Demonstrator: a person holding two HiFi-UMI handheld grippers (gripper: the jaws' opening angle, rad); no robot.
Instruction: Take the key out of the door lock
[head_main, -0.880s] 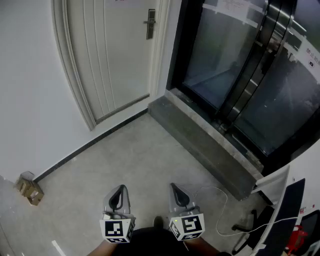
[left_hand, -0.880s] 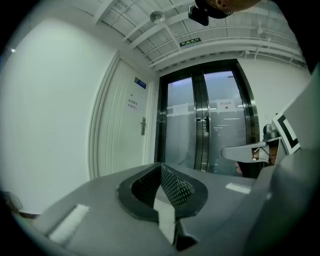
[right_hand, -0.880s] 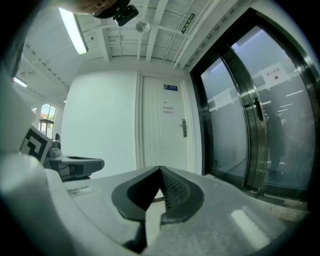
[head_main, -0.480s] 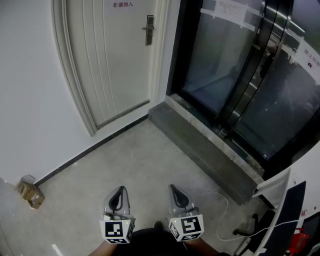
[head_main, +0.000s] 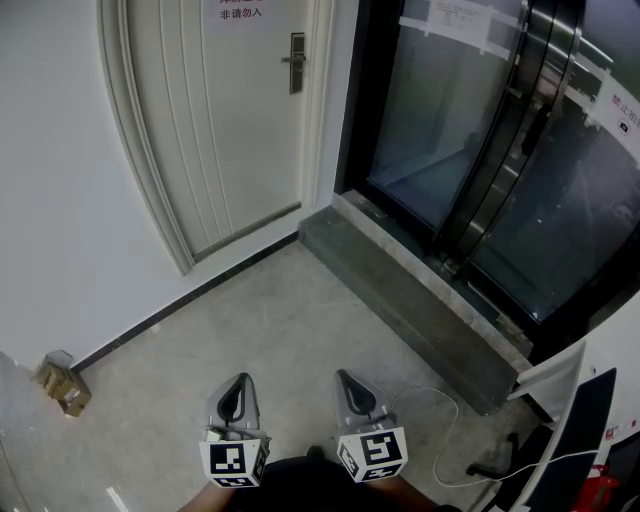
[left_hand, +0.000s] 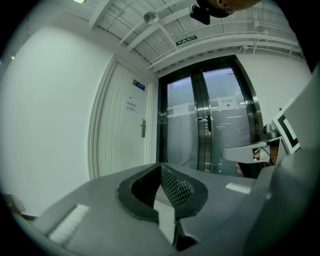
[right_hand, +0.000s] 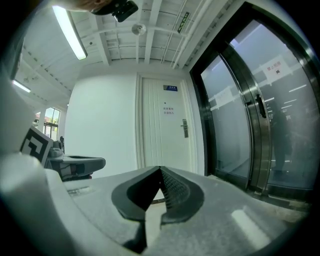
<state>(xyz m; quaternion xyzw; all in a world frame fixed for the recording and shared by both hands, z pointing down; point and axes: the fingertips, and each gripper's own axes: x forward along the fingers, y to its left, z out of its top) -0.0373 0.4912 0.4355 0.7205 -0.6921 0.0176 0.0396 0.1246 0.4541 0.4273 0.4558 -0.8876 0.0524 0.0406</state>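
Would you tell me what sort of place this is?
Probably an office building's corridor or lobby: a white door with a posted notice, tall black-framed glass doors beside it, and what looks like a green exit sign overhead.

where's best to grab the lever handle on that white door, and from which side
Grip the lever handle near its free end. It juts sideways from the dark lock plate, so one jaw above and one below should suit it, coming straight at the door face. The left gripper and right gripper are both shut and far off, so open one first.
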